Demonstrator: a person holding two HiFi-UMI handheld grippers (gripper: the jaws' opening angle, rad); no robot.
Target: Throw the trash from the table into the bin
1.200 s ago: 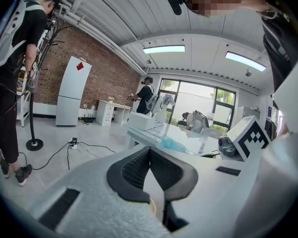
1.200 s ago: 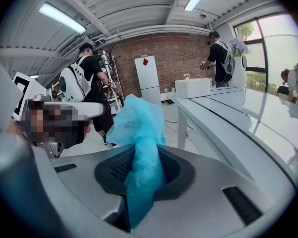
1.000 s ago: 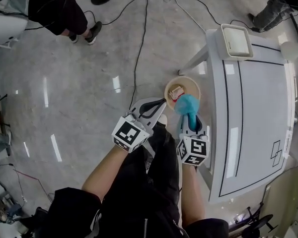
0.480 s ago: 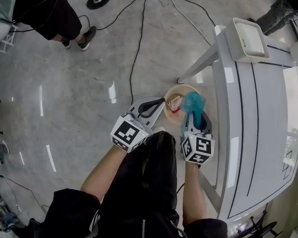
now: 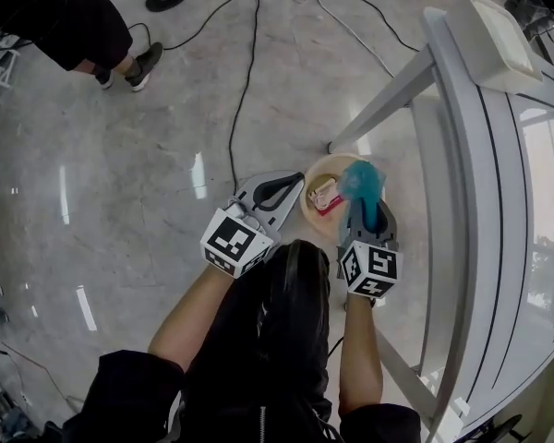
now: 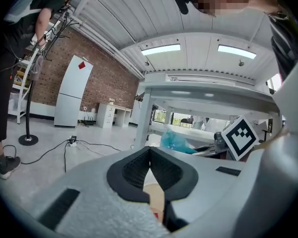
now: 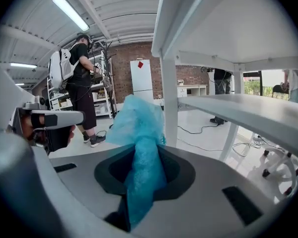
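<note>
While your right gripper (image 7: 144, 168) was clamped on the blue wad (image 7: 138, 133), the pads pinched its narrow lower stem and the loose bulk stuck out forward past the tips. That put the wad's long axis along the jaws, on the same line the gripper pointed.

From the head view, the right gripper (image 5: 367, 216) pointed up-frame with the wad (image 5: 360, 181) leading. The wad overlapped the right part of the bin (image 5: 307, 203) mouth, close to the right rim. So the bin lay ahead of and below your pads, slightly to their left, and that was the relation the drop hung on.

My read: a release there would probably have landed inside, but near the rim. A small shift toward the left would have given margin. Height above the bin couldn't be told from above, and the right gripper view didn't show the bin.

Left gripper (image 6: 150, 168) had its jaws together with nothing between them, only the tan bin visible through the gap under the pads. In the head view the left gripper (image 5: 291, 192) sat at the bin's left rim, so both hands were about equally near, but only the right carried anything.

The bin held red-and-white scraps (image 5: 323, 195) and stood on the floor just beside the table leg (image 5: 388, 100)
</note>
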